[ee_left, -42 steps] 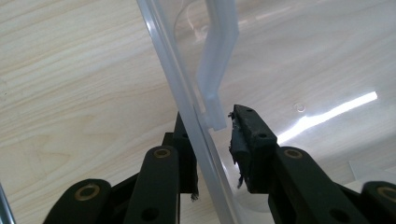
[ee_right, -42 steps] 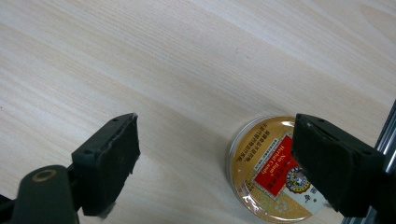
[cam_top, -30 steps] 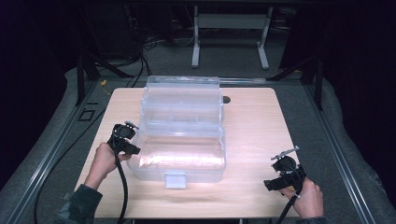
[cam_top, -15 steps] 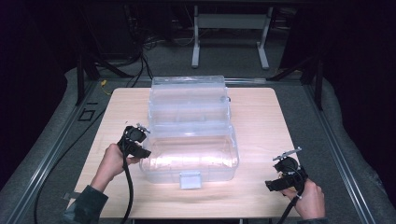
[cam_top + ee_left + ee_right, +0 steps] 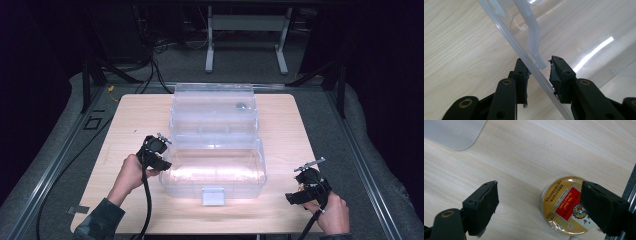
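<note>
A clear plastic box [image 5: 215, 150] with its lid folded back stands in the middle of the wooden table [image 5: 135, 120]. My left gripper [image 5: 162, 161] is at the box's left side. In the left gripper view its jaws [image 5: 537, 75] straddle the box's thin clear rim [image 5: 509, 32], which runs slantwise between the pads and touches both. Those jaws have just been opening a little, with the rim still between them. My right gripper [image 5: 296, 196] rests near the table's front right corner. It is open [image 5: 539, 190] over a round gold tin [image 5: 565, 206] with a red label.
A frosted latch tab [image 5: 213, 196] sticks out from the box's front wall. A small round dark thing [image 5: 241, 105] shows in the box's far section. Black cables trail from both grippers. Metal rails [image 5: 350, 150] run along the table's sides.
The left gripper has moved to the right and the clear box has slid to the right with it. The right gripper has stayed in place.
</note>
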A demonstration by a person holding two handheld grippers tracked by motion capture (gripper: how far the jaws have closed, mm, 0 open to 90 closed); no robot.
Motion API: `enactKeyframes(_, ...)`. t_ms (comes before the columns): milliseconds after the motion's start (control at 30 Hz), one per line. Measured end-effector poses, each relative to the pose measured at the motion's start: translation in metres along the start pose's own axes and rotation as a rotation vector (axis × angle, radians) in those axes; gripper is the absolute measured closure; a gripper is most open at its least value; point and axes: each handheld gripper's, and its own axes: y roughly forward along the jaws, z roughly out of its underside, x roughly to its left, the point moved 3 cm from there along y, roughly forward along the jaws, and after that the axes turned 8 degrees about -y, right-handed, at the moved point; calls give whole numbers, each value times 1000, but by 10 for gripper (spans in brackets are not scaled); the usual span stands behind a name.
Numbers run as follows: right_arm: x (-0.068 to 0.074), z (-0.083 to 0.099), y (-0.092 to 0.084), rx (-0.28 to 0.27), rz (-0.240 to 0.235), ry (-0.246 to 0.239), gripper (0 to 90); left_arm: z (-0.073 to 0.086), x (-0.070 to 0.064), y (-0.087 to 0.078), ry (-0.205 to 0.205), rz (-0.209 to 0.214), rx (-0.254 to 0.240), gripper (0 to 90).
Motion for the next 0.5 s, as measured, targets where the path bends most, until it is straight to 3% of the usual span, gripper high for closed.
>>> enactKeyframes(333, -6, 3, 1, -2, -6, 18, 146, -1, 0, -1, 14, 10, -7, 650)
enactKeyframes(500, -11, 7, 0, -2, -4, 35, 143, 0, 6, -14, 8, 8, -20, 498)
